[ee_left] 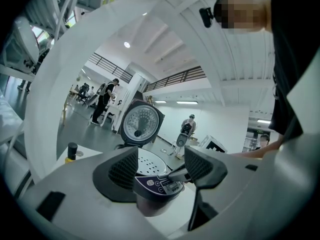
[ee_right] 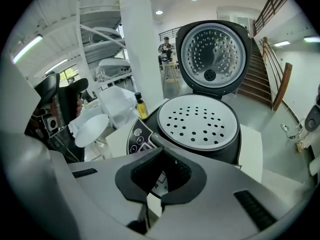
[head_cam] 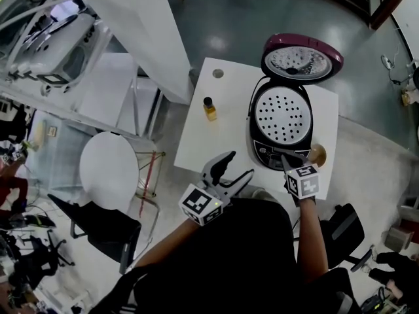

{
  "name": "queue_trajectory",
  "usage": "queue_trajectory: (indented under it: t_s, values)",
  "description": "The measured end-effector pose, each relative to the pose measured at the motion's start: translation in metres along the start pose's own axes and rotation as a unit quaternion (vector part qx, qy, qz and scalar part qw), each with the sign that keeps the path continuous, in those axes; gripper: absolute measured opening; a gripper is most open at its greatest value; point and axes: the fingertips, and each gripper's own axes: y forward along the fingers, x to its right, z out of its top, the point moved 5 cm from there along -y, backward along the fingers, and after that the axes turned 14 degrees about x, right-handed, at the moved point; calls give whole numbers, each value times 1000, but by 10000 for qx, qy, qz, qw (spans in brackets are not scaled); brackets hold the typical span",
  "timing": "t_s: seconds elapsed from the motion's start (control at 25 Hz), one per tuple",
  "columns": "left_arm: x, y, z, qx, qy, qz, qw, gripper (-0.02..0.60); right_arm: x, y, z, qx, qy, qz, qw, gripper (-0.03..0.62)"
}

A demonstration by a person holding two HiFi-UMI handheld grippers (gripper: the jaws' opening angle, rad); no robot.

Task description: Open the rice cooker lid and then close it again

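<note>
The black rice cooker (head_cam: 281, 120) stands on the white table (head_cam: 209, 142) with its maroon lid (head_cam: 302, 57) swung fully up. A white perforated tray (ee_right: 200, 121) covers the pot. My right gripper (head_cam: 287, 159) is shut, nothing held, with its tips at the grey release button (ee_right: 151, 136) on the cooker's front panel. In the right gripper view the right gripper (ee_right: 161, 153) has its pads meeting. My left gripper (head_cam: 239, 165) hovers open by the table's near edge, left of the cooker. Its own view frames the cooker (ee_left: 157, 181) between the spread jaws of the left gripper (ee_left: 161, 168).
A small yellow bottle with a black cap (head_cam: 209, 108) stands on the table left of the cooker. A brown round object (head_cam: 318, 154) sits by the cooker's front right. A white pillar (head_cam: 147, 31), a round white table (head_cam: 109, 169) and a black chair (head_cam: 98, 227) lie left.
</note>
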Motion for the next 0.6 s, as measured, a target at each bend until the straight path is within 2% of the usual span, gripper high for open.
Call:
queue_trajectory:
  t_s: [0.6]
  values:
    - [6,0,-1,73,-37,-114,9999,267,-1,0,2,-71,40,41,10000,0]
